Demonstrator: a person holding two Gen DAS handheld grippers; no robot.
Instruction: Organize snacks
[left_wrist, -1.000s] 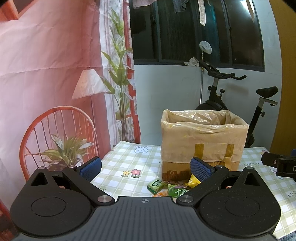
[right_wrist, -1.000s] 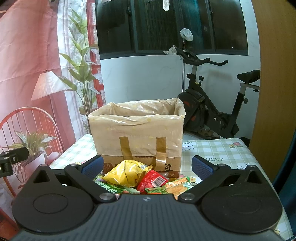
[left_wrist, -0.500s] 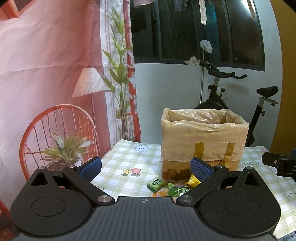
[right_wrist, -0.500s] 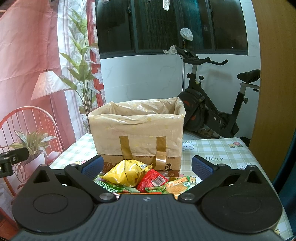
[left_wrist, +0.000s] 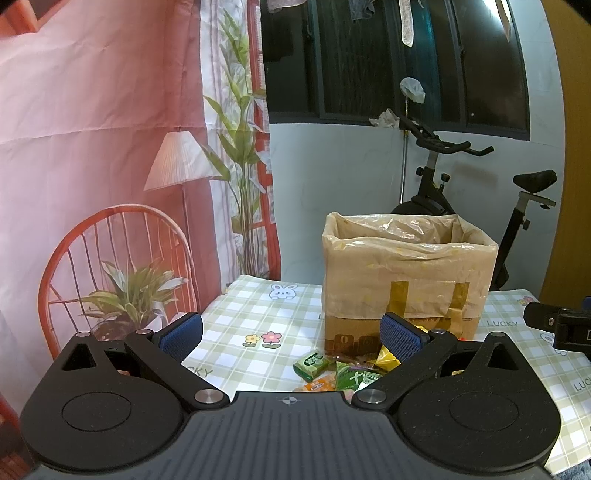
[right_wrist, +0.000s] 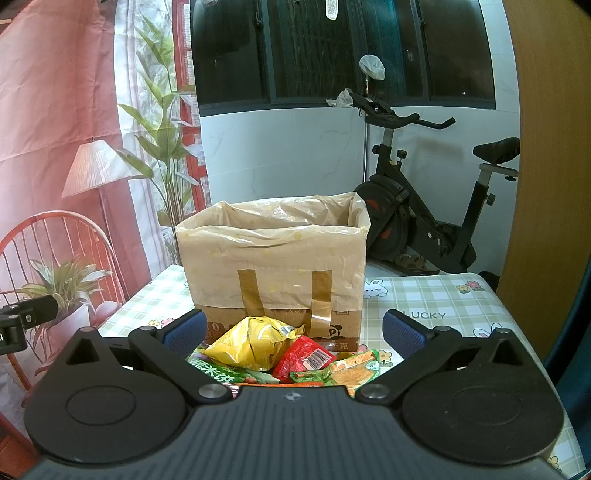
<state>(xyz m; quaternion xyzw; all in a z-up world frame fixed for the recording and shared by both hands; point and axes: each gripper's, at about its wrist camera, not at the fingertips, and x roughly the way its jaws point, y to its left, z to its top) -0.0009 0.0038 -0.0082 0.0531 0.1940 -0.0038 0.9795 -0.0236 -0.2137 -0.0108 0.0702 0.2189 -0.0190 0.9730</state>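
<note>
Interior of plastic-lined brown cardboard box (right_wrist: 273, 266) hidden by near wall. Colourful snack packets (right_wrist: 284, 354) heaped on checked tablecloth (right_wrist: 443, 306) touching box front, partly cut off. Left gripper (left_wrist: 291, 332) and right gripper (right_wrist: 293, 328) spread wide, empty.

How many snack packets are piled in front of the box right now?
5 visible: yellow bag on top, red packet to its right, orange-green packet rightmost, green rice-cracker packet underneath, small green packet at the left edge. Others may be hidden.
</note>
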